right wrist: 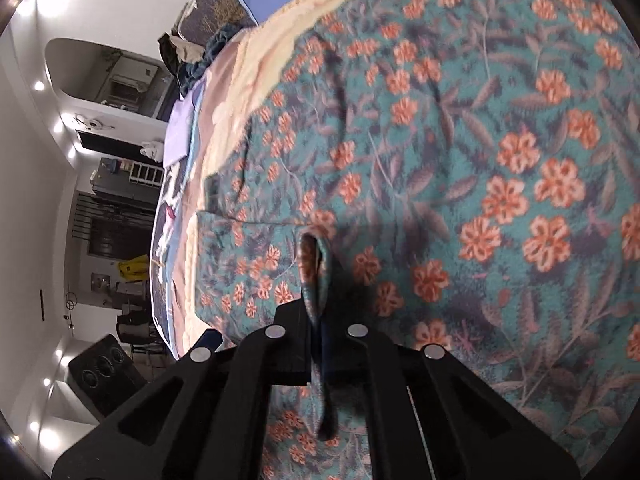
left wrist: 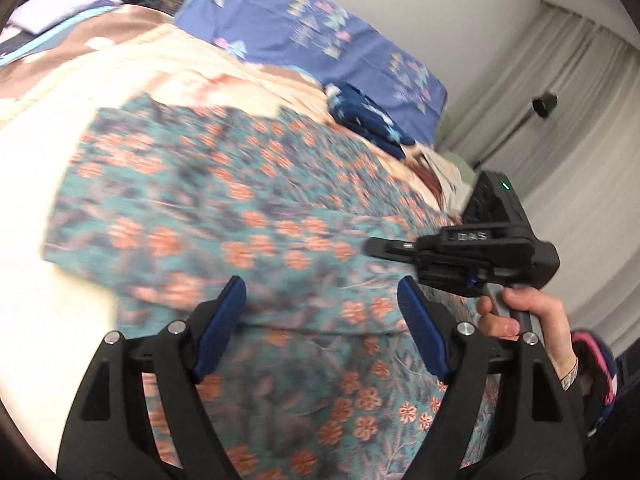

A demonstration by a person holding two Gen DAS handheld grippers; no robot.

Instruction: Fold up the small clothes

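A teal garment with orange flowers [left wrist: 248, 208] lies spread on a cream and brown blanket [left wrist: 132, 76] on the bed. My left gripper [left wrist: 320, 286] hovers over the garment's near part, jaws open, with nothing between its blue pads [left wrist: 228, 320]. My right gripper [right wrist: 316, 320] is shut on a raised fold of the same garment [right wrist: 480, 160], and a loop of cloth stands up just past its tips. In the left wrist view the right gripper [left wrist: 374, 246] comes in from the right, held by a hand [left wrist: 520, 312].
A blue patterned pillow [left wrist: 320, 28] and a dark blue folded cloth [left wrist: 368, 116] lie at the head of the bed. A lilac cloth [left wrist: 52, 12] sits far left. Pale curtains [left wrist: 560, 120] hang on the right. The bed's edge [right wrist: 176, 240] drops toward a speaker [right wrist: 104, 376].
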